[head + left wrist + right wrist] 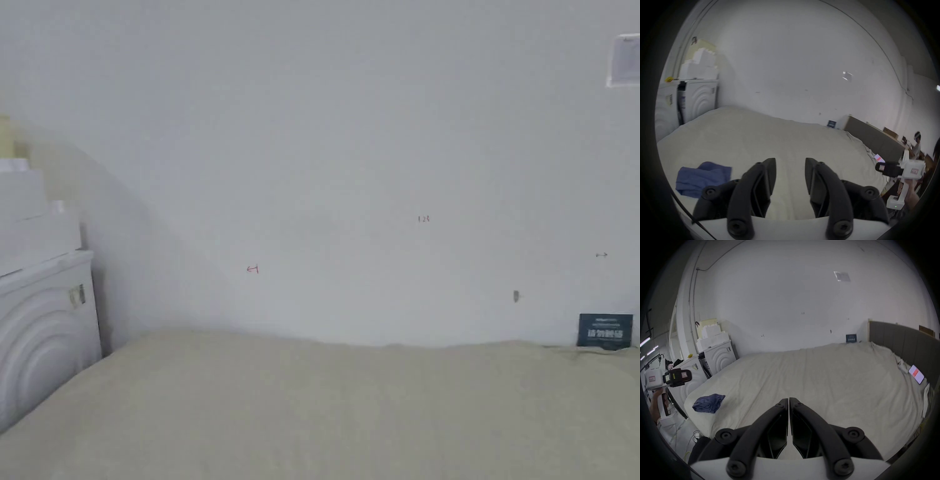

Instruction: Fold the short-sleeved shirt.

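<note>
Blue short-sleeved shirt [709,403]: crumpled heap, near left corner of bed [818,378], untouched.
Left gripper [790,176]: jaws spread, empty, prob. ready to pinch.
Right gripper [788,415]: jaws pressed together, empty; both held above bed.

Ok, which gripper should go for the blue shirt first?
Probably left: the left gripper is open, and the crumpled blue shirt lies close beside it on the bed. The right gripper is shut, farther away.

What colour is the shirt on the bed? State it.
Blue, plain; the shirt shows best in the right gripper view.
</note>
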